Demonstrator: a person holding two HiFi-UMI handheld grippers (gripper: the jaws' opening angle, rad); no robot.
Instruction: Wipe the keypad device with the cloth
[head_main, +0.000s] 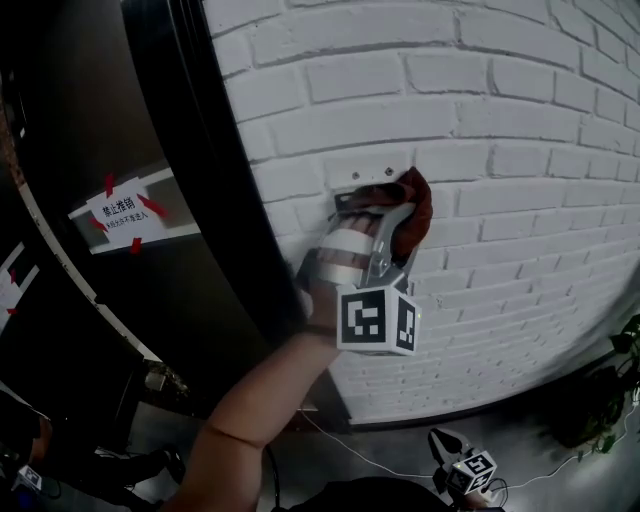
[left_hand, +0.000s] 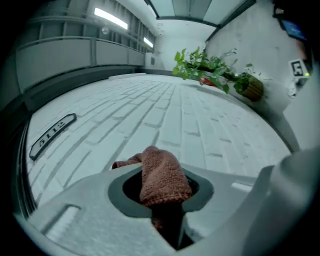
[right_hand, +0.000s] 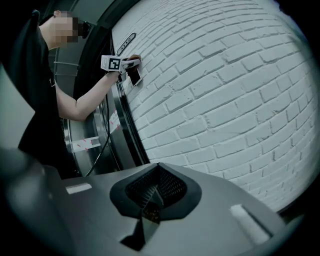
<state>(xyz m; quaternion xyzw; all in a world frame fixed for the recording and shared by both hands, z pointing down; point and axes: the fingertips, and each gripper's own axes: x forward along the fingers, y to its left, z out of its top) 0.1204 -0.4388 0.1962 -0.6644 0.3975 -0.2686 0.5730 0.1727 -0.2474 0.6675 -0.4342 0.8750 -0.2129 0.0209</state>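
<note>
Left gripper (head_main: 398, 225) clamped on brown cloth (left_hand: 162, 175); cloth pressed against keypad device (head_main: 352, 197) mounted on brick wall (head_main: 500, 150). Right gripper (right_hand: 150, 202) jaws together, empty, hanging low, well apart from device. Wiping seems under way. Share of device already wiped: cannot tell, cloth and gripper hide most of it.

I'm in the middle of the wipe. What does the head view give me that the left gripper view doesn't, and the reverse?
Head view only: the left gripper holding the cloth at the keypad device, which is mostly covered; a taped sign; and the right gripper low down. Left gripper view only: the jaws shut on the cloth, a number plaque and ceiling lights. Both: the cloth, the white brick wall and a plant.
</note>
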